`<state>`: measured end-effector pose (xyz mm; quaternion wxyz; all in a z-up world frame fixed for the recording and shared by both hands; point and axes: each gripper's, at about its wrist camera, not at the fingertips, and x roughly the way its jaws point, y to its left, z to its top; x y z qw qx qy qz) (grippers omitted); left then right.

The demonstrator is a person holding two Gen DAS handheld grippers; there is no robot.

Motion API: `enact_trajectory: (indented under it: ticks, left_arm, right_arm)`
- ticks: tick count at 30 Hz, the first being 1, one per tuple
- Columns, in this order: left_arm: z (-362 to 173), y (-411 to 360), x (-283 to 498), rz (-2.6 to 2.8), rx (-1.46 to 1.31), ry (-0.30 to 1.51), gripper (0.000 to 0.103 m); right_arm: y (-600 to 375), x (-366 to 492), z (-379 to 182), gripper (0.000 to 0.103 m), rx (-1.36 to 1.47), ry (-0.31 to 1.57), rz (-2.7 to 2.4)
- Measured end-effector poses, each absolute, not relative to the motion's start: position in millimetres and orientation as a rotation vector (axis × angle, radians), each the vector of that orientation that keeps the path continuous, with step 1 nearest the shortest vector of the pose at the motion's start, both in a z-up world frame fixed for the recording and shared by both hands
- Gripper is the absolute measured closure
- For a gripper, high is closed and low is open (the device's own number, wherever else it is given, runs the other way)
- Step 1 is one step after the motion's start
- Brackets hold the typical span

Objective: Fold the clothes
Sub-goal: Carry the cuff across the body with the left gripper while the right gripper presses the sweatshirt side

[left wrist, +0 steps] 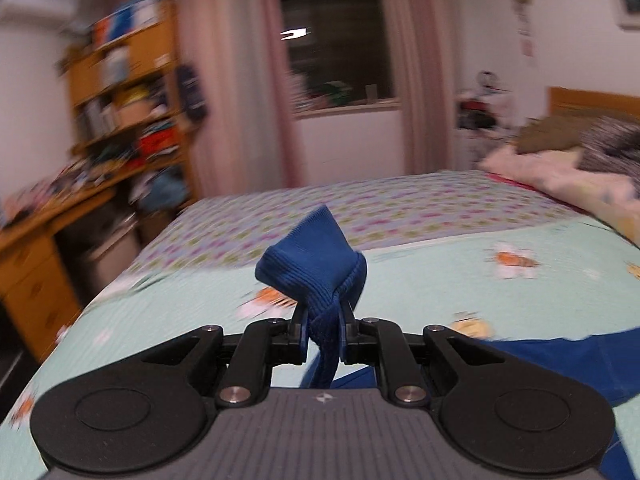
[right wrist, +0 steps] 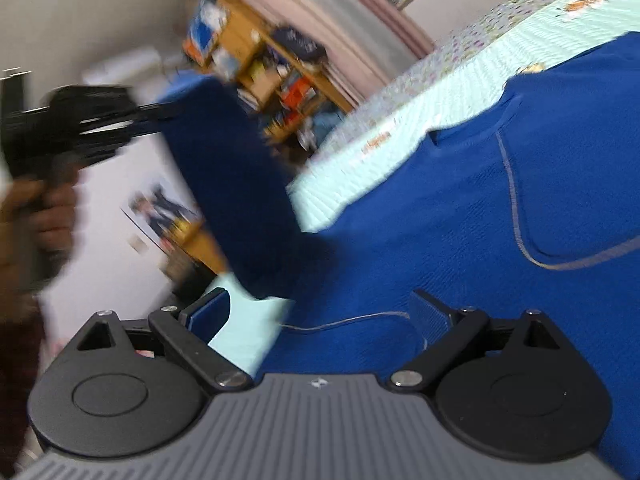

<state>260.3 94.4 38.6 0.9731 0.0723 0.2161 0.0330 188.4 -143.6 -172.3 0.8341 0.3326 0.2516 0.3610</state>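
Note:
A blue knit sweater (right wrist: 500,184) lies spread on the bed, its body filling the right half of the right wrist view. My left gripper (left wrist: 323,322) is shut on the ribbed cuff (left wrist: 316,252) of its sleeve, which bunches above the fingertips. In the right wrist view that left gripper (right wrist: 160,118) holds the sleeve (right wrist: 236,192) lifted off the bed, with a hand (right wrist: 52,216) on its handle. My right gripper (right wrist: 320,312) is open just above the sweater's lower edge, nothing between its fingers.
The bed has a pale green sheet with cartoon prints (left wrist: 460,280). Pillows and a folded blanket (left wrist: 568,168) lie at the head on the right. A wooden desk and cluttered shelves (left wrist: 120,120) stand left of the bed, with pink curtains (left wrist: 240,100) behind.

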Motion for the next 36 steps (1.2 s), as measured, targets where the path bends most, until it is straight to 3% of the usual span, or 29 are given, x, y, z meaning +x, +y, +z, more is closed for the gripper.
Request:
enact_trajectory:
  ticks: [2,5,9,14,21,32,36]
  left_arm:
    - [42.0,50.1,273.3,0.014,0.194,0.427,0.088]
    - [3.9,-10.5,293.3,-0.043,0.285,0.478,0.088]
    - [-41.4,-38.8,283.7,-0.058,0.366,0.515,0.088]
    - [-98.1,-74.2,271.7,-0.076,0.468,0.560,0.087]
    - [-176.8,-123.5,255.0,-0.101,0.609,0.623,0.087]
    - [-133.9,-86.1,293.9,-0.006,0.238,0.703,0.087]
    - [-87.8,-77.6,289.1,0.050,0.112,0.522,0.086]
  right_arm:
    - [-170.7,168.5,-161.5,0.007,0.697,0.466,0.781]
    - [-213.3,152.4,-153.7,0.007,0.688,0.343,0.743]
    - [-280.0,150.9,-177.3,0.007,0.794,0.201,0.597]
    - [-339.8,168.5,-240.2,0.007,1.215,0.195,0.545]
    - [-350.7,183.5,-253.6,0.007,1.296,0.165,0.611]
    - [-355.1,190.5,-265.1,0.007,1.384,0.145,0.648]
    - [-356.4,188.7,-265.5,0.007,1.391,0.144,0.652]
